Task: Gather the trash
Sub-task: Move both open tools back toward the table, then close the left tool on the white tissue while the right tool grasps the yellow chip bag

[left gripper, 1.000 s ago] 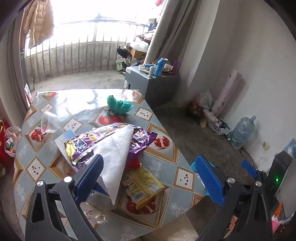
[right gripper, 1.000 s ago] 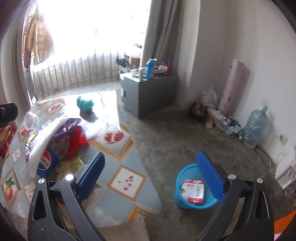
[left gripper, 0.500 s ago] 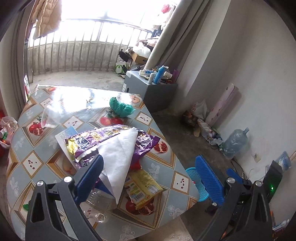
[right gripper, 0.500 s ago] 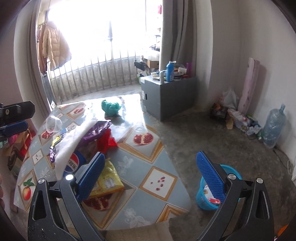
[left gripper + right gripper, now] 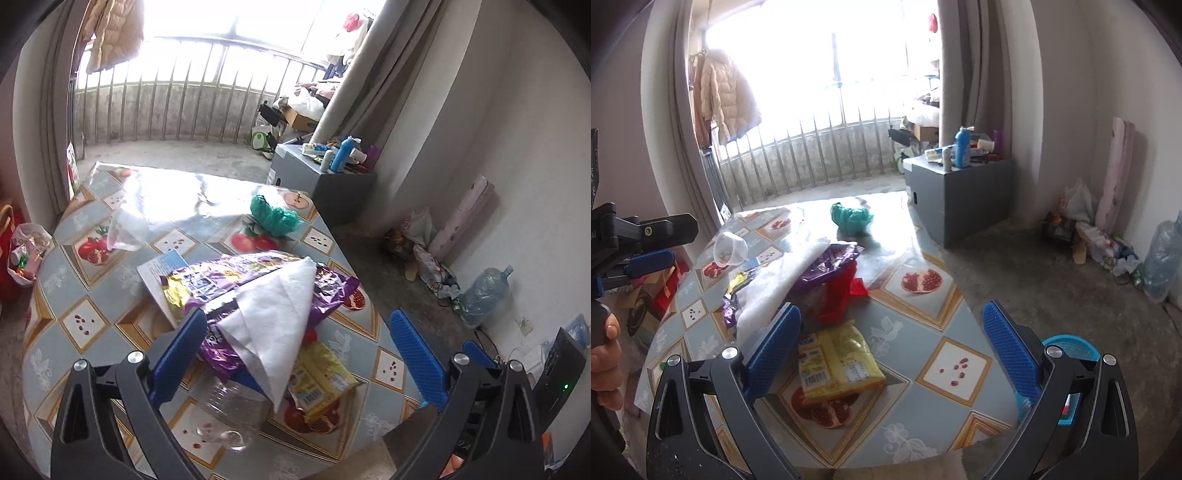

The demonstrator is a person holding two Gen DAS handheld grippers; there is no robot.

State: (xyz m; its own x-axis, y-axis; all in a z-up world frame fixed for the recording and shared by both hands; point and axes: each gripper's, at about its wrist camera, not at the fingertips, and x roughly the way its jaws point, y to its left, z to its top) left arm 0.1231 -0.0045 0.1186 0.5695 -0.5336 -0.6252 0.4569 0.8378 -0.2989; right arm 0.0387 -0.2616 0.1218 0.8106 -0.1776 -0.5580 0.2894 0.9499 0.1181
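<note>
Over the desk (image 5: 916, 325) both tongs hang wide apart, gripping nothing: left tongs (image 5: 295, 354), right tongs (image 5: 892, 345). Below the right pair lies a yellow wrapper (image 5: 836, 363); a white sheet (image 5: 275, 321) covers a purple bag (image 5: 221, 277) (at 11 o'clock from the wrapper). A blue basket (image 5: 1071, 345) stands on the floor at 3 o'clock.

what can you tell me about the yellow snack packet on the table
The yellow snack packet is a flat, crinkled, glossy pouch, seemingly plastic film, with a barcode and small print facing up and a blue logo patch at one corner. It lies flat near the table edge closest to the cameras, partly covering a printed pomegranate. In the left wrist view the white folded sheet overlaps its far end. The open right hand-held gripper is above it, not touching.
</note>
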